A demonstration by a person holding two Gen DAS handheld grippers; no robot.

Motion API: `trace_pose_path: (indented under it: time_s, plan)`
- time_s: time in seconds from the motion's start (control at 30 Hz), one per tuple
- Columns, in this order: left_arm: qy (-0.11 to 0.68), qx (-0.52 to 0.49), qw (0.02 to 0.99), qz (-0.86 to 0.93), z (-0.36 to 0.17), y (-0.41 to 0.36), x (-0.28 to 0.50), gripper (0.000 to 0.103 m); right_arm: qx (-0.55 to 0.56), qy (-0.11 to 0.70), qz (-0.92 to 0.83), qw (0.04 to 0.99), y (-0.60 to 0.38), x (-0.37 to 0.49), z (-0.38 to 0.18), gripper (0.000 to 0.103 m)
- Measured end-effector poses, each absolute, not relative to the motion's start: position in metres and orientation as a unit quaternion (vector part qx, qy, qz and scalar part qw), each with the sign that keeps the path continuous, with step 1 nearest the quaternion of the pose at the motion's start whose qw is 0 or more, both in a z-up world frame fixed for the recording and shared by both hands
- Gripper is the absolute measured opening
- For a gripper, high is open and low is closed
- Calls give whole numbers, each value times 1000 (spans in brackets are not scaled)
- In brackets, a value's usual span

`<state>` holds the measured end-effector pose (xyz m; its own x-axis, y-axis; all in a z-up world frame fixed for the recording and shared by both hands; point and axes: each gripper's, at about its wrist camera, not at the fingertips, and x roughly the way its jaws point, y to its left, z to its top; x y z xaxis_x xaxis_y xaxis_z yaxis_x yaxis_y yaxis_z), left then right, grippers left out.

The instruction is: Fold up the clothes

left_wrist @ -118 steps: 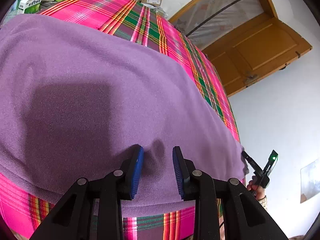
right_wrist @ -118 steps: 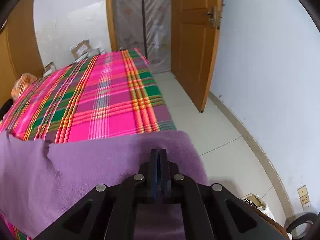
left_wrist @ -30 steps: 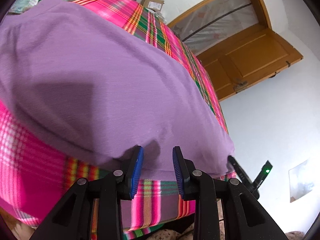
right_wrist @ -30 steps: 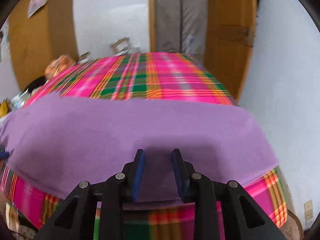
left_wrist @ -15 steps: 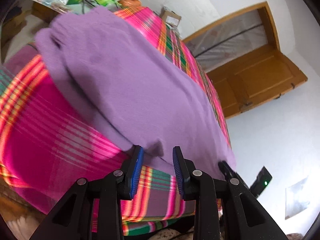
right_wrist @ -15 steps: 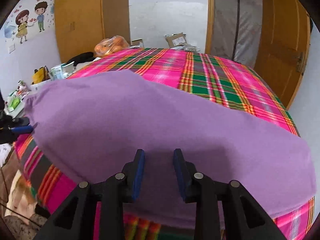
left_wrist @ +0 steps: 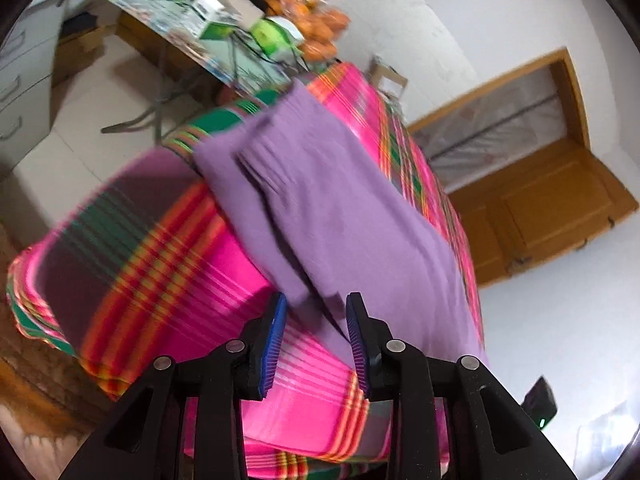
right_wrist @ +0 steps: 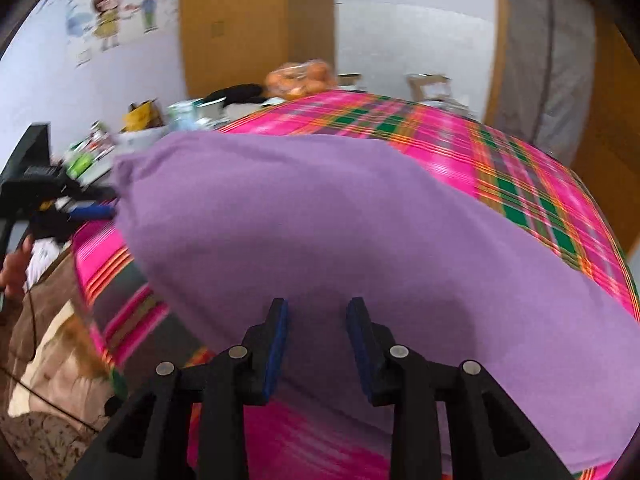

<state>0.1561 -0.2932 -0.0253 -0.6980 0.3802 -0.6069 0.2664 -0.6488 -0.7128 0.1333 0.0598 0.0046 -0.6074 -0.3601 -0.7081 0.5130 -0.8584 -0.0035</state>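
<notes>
Purple garment [left_wrist: 340,208] lies folded on the pink plaid bed [left_wrist: 152,272], running from 11 o'clock down to 5 in left wrist view. Left gripper [left_wrist: 314,340] fingers apart, nothing held, at the garment's near corner. Right gripper [right_wrist: 318,340] also spread, empty, over garment's near edge. Cluttered side table [left_wrist: 192,36] at 11 o'clock.

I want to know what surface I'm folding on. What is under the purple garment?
The purple garment lies on a pink plaid bedspread, which shows around it. Whatever lies directly beneath the garment is covered.
</notes>
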Motion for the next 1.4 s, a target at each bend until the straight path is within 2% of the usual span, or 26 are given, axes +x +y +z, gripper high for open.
trace_pose_path:
  time_s: [0.13, 0.33, 0.53, 0.63, 0.7, 0.87, 1.0, 1.4]
  plan:
    - [-427, -376, -9, 822, -20, -313, 158, 35, 367, 94, -880, 285, 45, 129, 9, 33]
    - [-434, -341, -30, 833, -1, -331, 160, 37, 388, 73, -874, 284, 10, 91, 7, 33]
    - [-441, -345, -31, 828, -9, -341, 159, 38, 379, 122, -862, 314, -49, 80, 3, 34]
    - [-452, -348, -28, 821, -16, -344, 155, 38, 386, 118, -855, 325, -69, 73, 3, 34]
    - [-453, -349, -28, 820, -17, -345, 154, 38, 392, 105, -853, 328, -82, 66, 4, 40]
    - [-461, -346, -30, 817, -21, -355, 155, 38, 404, 79, -850, 329, -112, 57, 4, 41]
    - [-467, -348, -30, 812, -27, -362, 156, 38, 394, 108, -849, 334, -141, 58, 3, 44]
    - [-472, -341, -31, 812, -29, -375, 159, 38, 395, 126, -830, 374, -213, 53, 2, 41]
